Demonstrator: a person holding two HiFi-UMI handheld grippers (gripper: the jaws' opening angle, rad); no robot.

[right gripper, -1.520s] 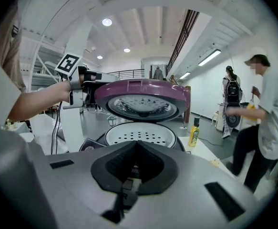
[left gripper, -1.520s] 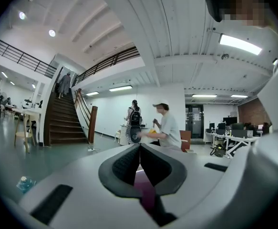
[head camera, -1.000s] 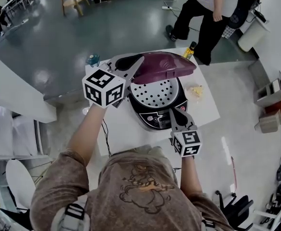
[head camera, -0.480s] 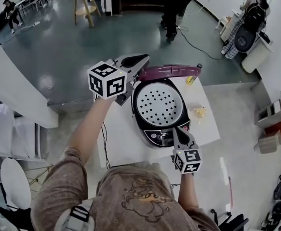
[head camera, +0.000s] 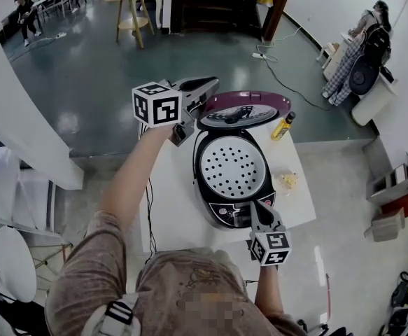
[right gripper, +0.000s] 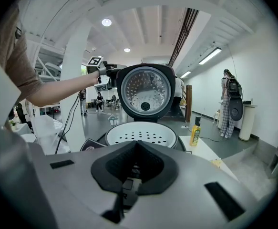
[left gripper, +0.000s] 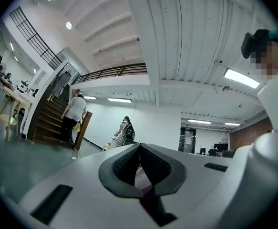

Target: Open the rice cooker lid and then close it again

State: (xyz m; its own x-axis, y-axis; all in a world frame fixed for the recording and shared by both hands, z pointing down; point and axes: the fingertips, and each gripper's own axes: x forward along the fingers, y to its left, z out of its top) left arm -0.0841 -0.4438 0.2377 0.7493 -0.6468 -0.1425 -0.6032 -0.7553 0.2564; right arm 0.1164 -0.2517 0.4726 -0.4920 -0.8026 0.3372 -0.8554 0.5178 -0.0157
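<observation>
**Standing open**

The rice cooker [head camera: 221, 215] sits in the middle of the table [head camera: 172, 201], its lid [head camera: 244, 108] upright toward the far edge. The left gripper [head camera: 205, 89] [left gripper: 139, 161] is clamped on the lid's left rim (a maroon sliver shows between the jaws). The right gripper [head camera: 257, 210] [right gripper: 136, 156], jaws together, is at the cooker's front by the near edge

The rice cooker lid [head camera: 244, 108] is glossy maroon outside. In the right gripper view its inside is dimpled silver within a black rim. The cooker body [head camera: 217, 214] is black, and its steam tray [head camera: 233, 168] is white, dotted with rows of dark holes. The tabletop [head camera: 172, 201] is white. A bottle [head camera: 283, 127] is yellow with a black cap. The left gripper [head camera: 204, 96] and right gripper [head camera: 259, 212] are grey with black-lined jaws, each bearing a white cube patterned with black squares. The shirt [head camera: 183, 285] is brown, the floor [head camera: 85, 68] dark grey-green.
</observation>
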